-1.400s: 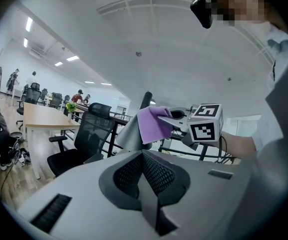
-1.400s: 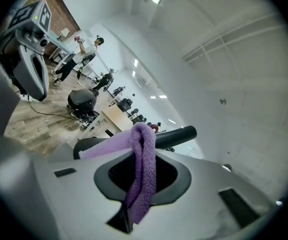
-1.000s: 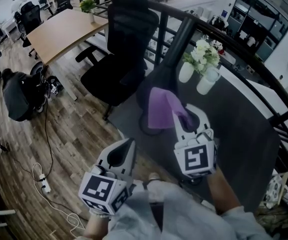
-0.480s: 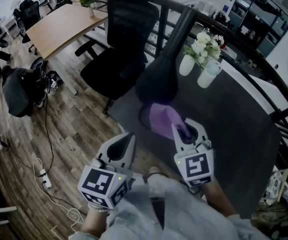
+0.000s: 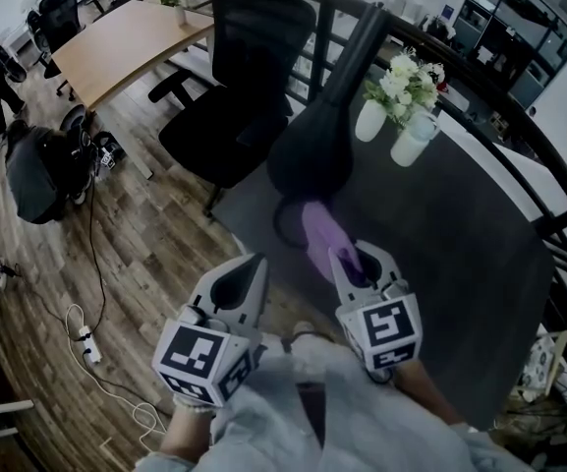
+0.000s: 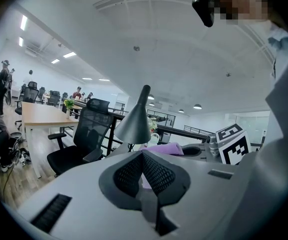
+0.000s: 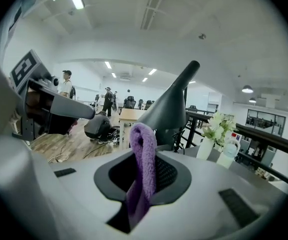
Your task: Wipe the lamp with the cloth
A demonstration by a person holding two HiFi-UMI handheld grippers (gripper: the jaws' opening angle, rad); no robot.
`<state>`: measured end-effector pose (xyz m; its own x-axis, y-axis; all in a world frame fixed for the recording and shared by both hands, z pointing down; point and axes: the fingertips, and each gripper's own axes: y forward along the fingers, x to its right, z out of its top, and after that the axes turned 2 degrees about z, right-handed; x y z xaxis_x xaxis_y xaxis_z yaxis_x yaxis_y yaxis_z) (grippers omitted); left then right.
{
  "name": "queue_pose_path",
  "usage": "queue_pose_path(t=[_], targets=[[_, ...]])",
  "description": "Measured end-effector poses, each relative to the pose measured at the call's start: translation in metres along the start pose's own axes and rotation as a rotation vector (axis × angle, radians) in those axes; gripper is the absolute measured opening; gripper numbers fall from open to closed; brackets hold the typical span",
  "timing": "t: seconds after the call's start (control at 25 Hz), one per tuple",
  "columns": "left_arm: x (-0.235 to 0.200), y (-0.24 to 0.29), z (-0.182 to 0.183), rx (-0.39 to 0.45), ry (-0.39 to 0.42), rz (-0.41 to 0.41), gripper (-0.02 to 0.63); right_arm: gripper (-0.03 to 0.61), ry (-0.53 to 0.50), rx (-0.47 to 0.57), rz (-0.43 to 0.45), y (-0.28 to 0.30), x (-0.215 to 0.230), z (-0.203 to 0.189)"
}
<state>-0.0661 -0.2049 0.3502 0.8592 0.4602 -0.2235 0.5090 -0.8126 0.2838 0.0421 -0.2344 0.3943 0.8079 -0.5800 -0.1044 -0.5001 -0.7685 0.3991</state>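
A dark lamp stands on the dark table (image 5: 460, 244), its cone shade (image 5: 311, 155) above a round base (image 5: 288, 226). The shade (image 7: 168, 109) fills the middle of the right gripper view and shows in the left gripper view as a grey cone (image 6: 134, 121). My right gripper (image 5: 358, 264) is shut on the purple cloth (image 5: 324, 239), which stretches from the jaws toward the lamp base. The cloth (image 7: 144, 169) stands folded between the jaws. My left gripper (image 5: 239, 288) is shut and holds nothing, off the table's near edge, left of the right one.
Two white vases with flowers (image 5: 399, 91) stand behind the lamp. A black office chair (image 5: 239, 87) sits beyond the table's left edge, with a dark railing (image 5: 519, 136) along the far side. A wooden desk (image 5: 116, 47) and a cable on the wooden floor (image 5: 86, 352) lie left.
The right gripper has pulled back toward me with the cloth. The cloth has come off the lamp shade and now hangs narrow, low beside the base. The left gripper has barely moved.
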Motion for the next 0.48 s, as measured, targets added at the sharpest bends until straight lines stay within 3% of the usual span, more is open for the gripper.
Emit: queue_pose_path(t=[0.48], targets=[[0.0021,0.0030,-0.0011,-0.003,-0.001,0.007,0.000,0.051,0.046,0.002,0.030,-0.0007,-0.0022,-0.0050]])
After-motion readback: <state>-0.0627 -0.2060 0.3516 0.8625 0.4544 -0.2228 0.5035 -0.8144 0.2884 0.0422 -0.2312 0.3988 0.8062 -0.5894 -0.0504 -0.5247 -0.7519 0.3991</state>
